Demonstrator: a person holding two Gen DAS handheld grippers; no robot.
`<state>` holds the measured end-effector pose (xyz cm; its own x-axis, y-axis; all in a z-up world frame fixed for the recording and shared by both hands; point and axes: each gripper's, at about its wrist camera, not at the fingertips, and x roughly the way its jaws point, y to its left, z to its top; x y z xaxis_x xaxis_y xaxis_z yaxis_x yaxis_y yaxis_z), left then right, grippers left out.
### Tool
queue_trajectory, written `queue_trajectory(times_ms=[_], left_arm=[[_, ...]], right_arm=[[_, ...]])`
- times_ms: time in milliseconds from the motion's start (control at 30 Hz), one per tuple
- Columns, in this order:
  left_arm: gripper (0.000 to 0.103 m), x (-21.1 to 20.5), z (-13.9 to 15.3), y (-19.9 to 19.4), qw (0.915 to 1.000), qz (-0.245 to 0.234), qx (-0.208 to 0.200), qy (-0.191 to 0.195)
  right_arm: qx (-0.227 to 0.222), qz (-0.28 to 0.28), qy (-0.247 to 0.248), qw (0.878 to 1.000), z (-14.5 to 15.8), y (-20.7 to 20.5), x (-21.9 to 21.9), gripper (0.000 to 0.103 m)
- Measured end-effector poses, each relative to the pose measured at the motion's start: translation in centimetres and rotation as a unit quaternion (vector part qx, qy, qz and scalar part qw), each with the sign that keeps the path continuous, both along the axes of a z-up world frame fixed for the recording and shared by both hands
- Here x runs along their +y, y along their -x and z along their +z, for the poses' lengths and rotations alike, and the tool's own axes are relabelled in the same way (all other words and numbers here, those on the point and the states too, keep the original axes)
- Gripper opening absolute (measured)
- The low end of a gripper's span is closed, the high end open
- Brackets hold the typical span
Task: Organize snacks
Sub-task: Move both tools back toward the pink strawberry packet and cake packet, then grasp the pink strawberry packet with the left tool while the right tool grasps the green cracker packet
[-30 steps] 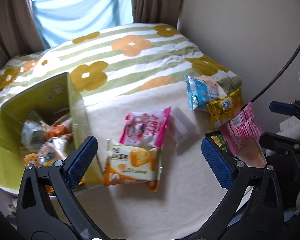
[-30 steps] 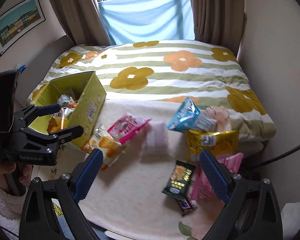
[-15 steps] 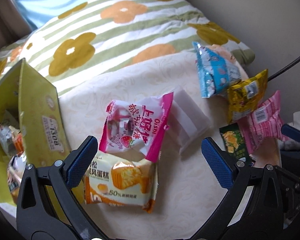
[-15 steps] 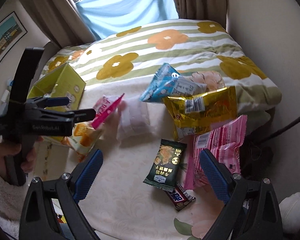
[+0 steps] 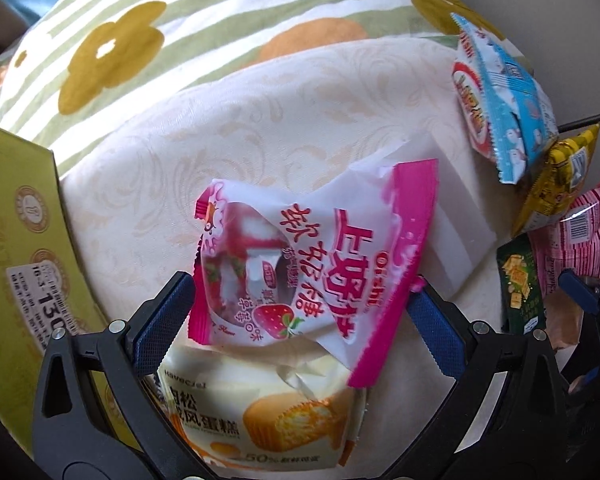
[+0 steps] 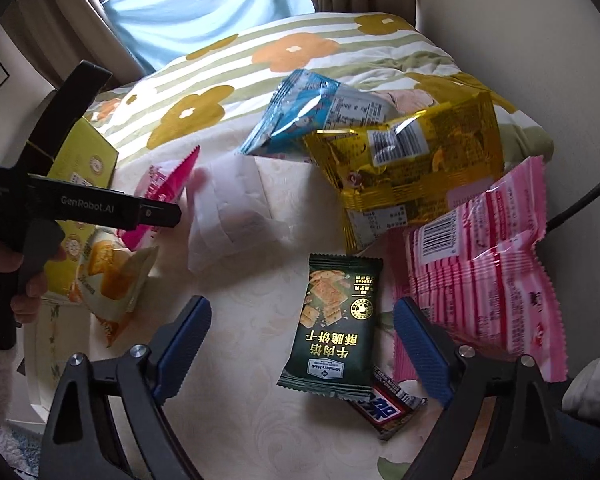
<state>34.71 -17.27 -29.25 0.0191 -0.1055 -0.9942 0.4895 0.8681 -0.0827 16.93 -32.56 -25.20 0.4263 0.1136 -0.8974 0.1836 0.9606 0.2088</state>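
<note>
My left gripper (image 5: 300, 324) points straight down and stands open around a pink strawberry snack bag (image 5: 320, 256), one blue pad on each side of it. That bag lies partly on a cream cake packet (image 5: 268, 420), beside the yellow-green box (image 5: 28, 248). In the right wrist view a hand holds the left gripper (image 6: 172, 216) at the pink bag (image 6: 172, 176). My right gripper (image 6: 304, 346) hangs over a dark green cracker packet (image 6: 332, 320). Its jaws are closing, with the packet between them and untouched.
A blue bag (image 6: 312, 112), a gold bag (image 6: 416, 160) and a pink striped bag (image 6: 488, 272) lie at the right, near the wall. A white translucent packet (image 6: 232, 208) sits mid-cloth. A chocolate bar (image 6: 388, 412) pokes out under the green packet. The floral quilt (image 6: 292, 48) lies behind.
Both grippers have come down towards the cloth. The left one has dropped over the pink bag, which now sits between its fingers. The right one has neared the green packet.
</note>
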Motion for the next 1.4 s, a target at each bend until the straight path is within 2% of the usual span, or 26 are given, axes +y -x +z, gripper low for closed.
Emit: queue_trajectory(times_ms=[300,433,533,600,667,933,1133,1233,1400], left_arm=[[0.103,0.5,-1.6,-1.8,0.9986,0.01,0.039,0.035],[0.102,0.7,-1.5,-1.8,0.9986,0.004,0.034,0.041],[0.096,0.7,-1.2,-1.7,0.9986,0.001,0.028,0.045],[0.085,0.8,-0.9,-1.7,0.9984,0.0,0.026,0.05],[0.078,1.0,-0.5,-1.6,0.9977,0.002,0.029,0.061],[0.066,1.3,0.3,-1.4,0.997,0.004,0.024,0.073],[0.062,1.6,0.5,-1.2,0.9961,0.01,0.026,0.084],[0.062,1.7,0.8,-1.0,0.9952,0.013,0.027,0.093],[0.062,1.5,1.8,-0.7,0.9949,0.011,0.014,0.099]], right_arm=[[0.022,-0.025,0.007,0.999,-1.9,-0.3,0.4,0.08],[0.026,-0.04,0.013,0.999,-2.5,-0.3,0.2,0.076],[0.027,-0.05,0.016,0.998,-2.6,-0.4,0.0,0.076],[0.027,-0.053,0.021,0.998,-2.7,-0.5,0.0,0.076],[0.028,-0.057,0.026,0.998,-2.8,-1.0,0.1,0.076],[0.035,-0.062,0.04,0.997,-3.2,-2.3,0.6,0.075],[0.045,-0.063,0.062,0.995,-3.9,-2.3,0.8,0.062],[0.044,-0.056,0.082,0.994,-3.8,-2.3,1.0,0.042],[0.037,-0.064,0.066,0.995,-3.6,-1.9,0.4,0.042]])
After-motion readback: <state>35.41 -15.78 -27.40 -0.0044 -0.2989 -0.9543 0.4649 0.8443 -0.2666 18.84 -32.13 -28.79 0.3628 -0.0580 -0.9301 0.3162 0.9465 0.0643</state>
